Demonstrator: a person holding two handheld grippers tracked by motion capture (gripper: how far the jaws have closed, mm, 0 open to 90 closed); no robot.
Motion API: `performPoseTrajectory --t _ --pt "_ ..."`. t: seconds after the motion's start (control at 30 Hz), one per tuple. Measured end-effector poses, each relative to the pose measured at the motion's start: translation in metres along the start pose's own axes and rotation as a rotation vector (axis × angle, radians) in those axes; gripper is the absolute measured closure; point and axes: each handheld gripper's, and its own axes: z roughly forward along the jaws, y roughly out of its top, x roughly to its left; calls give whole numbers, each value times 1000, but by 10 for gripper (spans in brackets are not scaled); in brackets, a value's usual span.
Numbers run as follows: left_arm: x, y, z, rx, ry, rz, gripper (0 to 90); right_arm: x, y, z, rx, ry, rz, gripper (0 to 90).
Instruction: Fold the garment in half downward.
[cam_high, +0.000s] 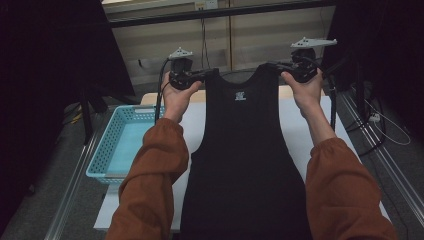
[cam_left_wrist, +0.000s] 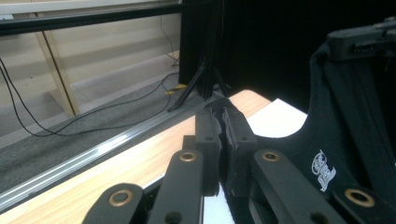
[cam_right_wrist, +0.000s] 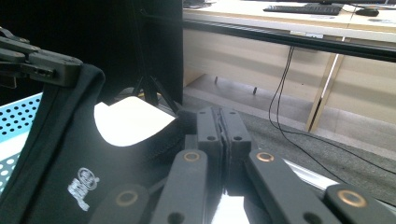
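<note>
A black sleeveless top (cam_high: 242, 150) with a small white neck label hangs spread between my two grippers above the table. My left gripper (cam_high: 210, 74) is shut on its left shoulder strap, and my right gripper (cam_high: 274, 66) is shut on the right strap. In the left gripper view the jaws (cam_left_wrist: 223, 122) pinch black cloth, with the top (cam_left_wrist: 345, 140) and its label to the right. In the right gripper view the jaws (cam_right_wrist: 220, 122) are pressed together on the strap, and the top (cam_right_wrist: 70, 158) drapes to the left. The hem reaches the table's near edge.
A light blue perforated basket (cam_high: 120, 145) stands at the table's left. A white sheet (cam_high: 300, 135) covers the wooden table (cam_left_wrist: 140, 163) under the top. Tripod legs (cam_left_wrist: 201, 86) and cables lie on the floor beyond the far edge.
</note>
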Motion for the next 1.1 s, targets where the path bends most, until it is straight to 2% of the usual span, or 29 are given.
performPoseTrajectory --t 0.17,0.33,0.47,0.57,0.93,1.1 --pt "1 4 -2 -14 6 -9 858 1 9 -2 -9 -3 -12 891" --pt "3 9 -6 -12 16 0 859 3 17 -3 -19 -8 -21 891" --pt "3 14 -9 -34 15 -7 859 3 21 -2 -23 -12 -23 891" --pt "0 18 -9 -45 24 -3 859 3 26 -2 -41 4 -12 891" --pt "-1 38 -8 -68 30 4 862 0 42 -9 -49 -32 -26 891" --pt "-3 50 -7 -74 37 9 862 -5 50 -11 -58 -52 -4 891"
